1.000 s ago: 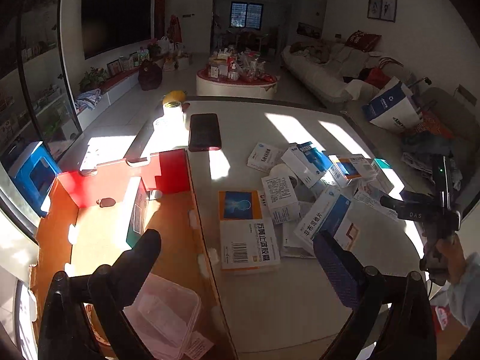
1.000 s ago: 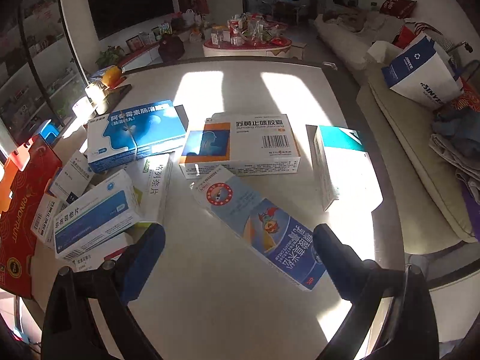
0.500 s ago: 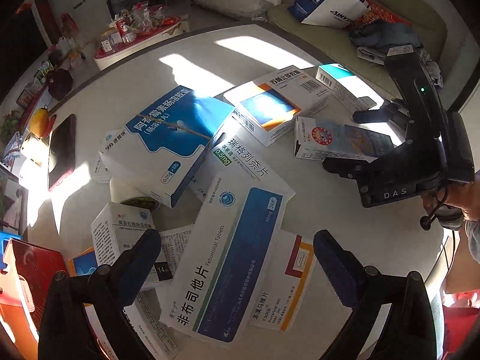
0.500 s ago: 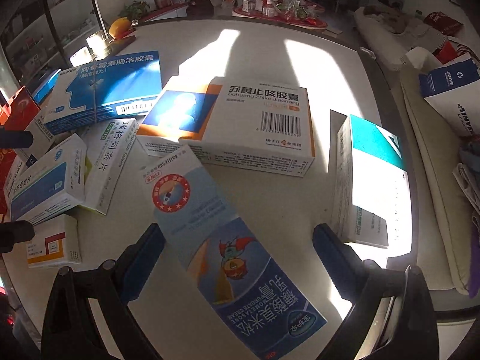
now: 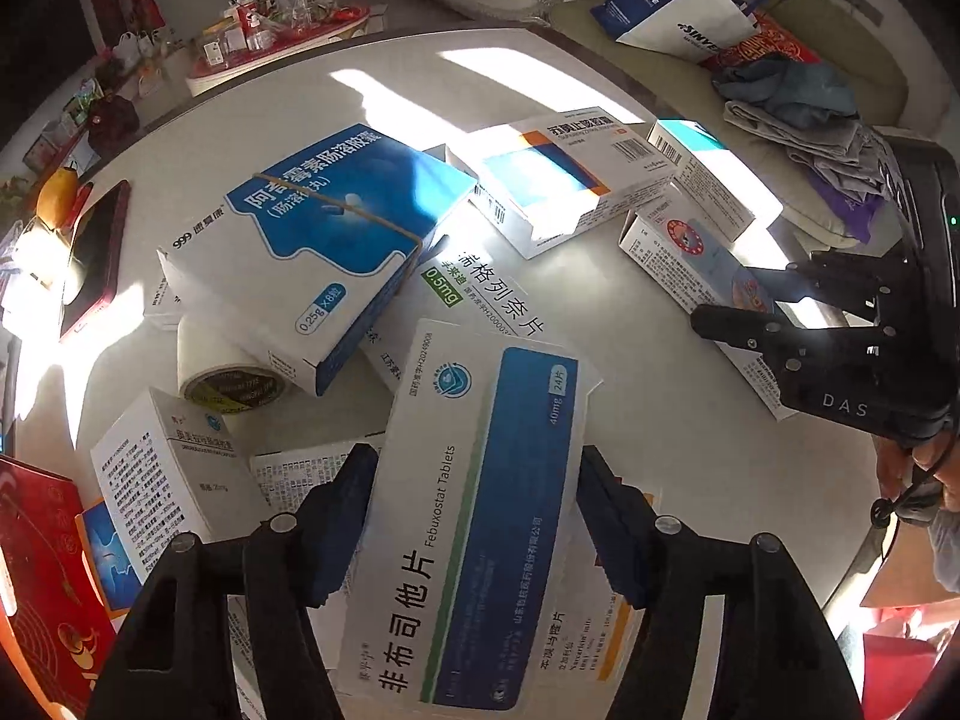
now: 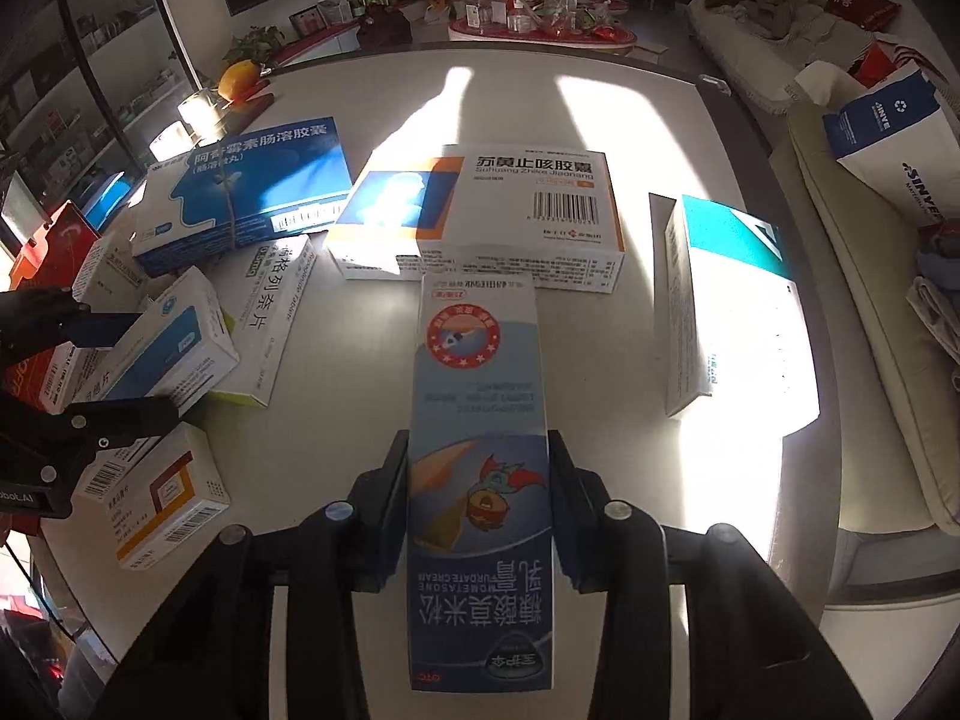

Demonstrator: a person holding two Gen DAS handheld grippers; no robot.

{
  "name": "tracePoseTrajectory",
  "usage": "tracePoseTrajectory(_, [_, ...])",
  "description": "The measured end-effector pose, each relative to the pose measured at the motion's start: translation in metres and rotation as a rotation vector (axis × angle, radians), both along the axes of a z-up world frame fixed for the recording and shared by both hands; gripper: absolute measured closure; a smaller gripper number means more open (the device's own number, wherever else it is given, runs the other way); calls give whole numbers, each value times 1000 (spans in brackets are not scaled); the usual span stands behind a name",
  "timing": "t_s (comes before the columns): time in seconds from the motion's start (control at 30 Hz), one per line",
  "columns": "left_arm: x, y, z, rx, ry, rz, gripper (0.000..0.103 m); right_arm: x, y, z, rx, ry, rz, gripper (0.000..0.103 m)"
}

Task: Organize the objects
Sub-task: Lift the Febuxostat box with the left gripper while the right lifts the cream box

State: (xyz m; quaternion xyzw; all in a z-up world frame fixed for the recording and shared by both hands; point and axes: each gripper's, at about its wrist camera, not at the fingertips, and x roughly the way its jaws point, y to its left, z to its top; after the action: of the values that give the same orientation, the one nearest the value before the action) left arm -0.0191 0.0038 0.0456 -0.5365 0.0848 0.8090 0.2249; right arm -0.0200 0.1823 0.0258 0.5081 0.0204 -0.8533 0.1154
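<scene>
A blue and white Febuxostat box (image 5: 474, 516) lies on top of the pile of medicine boxes. My left gripper (image 5: 474, 516) straddles it from above, jaws closing, with both pads against its long sides; the right wrist view shows this gripper (image 6: 144, 366) at the far left. A long pale-blue cream box (image 6: 480, 420) with a cartoon hero lies on the white table (image 6: 600, 108). Its near half sits between the pads of my right gripper (image 6: 480, 510), whose jaws are closing and pressing its sides. In the left wrist view the right gripper (image 5: 756, 300) is at the right edge.
A big blue banded box (image 5: 312, 240), an orange-and-blue box (image 6: 480, 210), a teal-topped box (image 6: 732, 300) and a tape roll (image 5: 234, 384) surround the two. A red carton (image 5: 42, 588) stands at the left, a dark phone (image 5: 96, 252) farther back. A sofa lies beyond the right edge.
The left gripper swung from over the orange carton to the box pile, dropped, and its jaws closed onto the Febuxostat box. The right gripper lowered and its jaws closed onto the cream box.
</scene>
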Motion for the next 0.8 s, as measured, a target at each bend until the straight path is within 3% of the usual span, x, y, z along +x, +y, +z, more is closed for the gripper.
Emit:
tracePoseTrajectory(0.23, [18,-21,20,169,33,82,36,34,14,19,-338,-7,-92,63])
tracePoseTrajectory(0.43, [55,-40,48,314,77,132,36,77,16,20,-603,-40,-149,63])
tracePoseTrajectory(0.57, [101,-63,63,380,131,163,36,107,-1,16,-674,-52,-165,63])
tracePoseTrajectory(0.8, [165,-100,71,428,196,217,36,138,-45,11,-756,-99,-132,63])
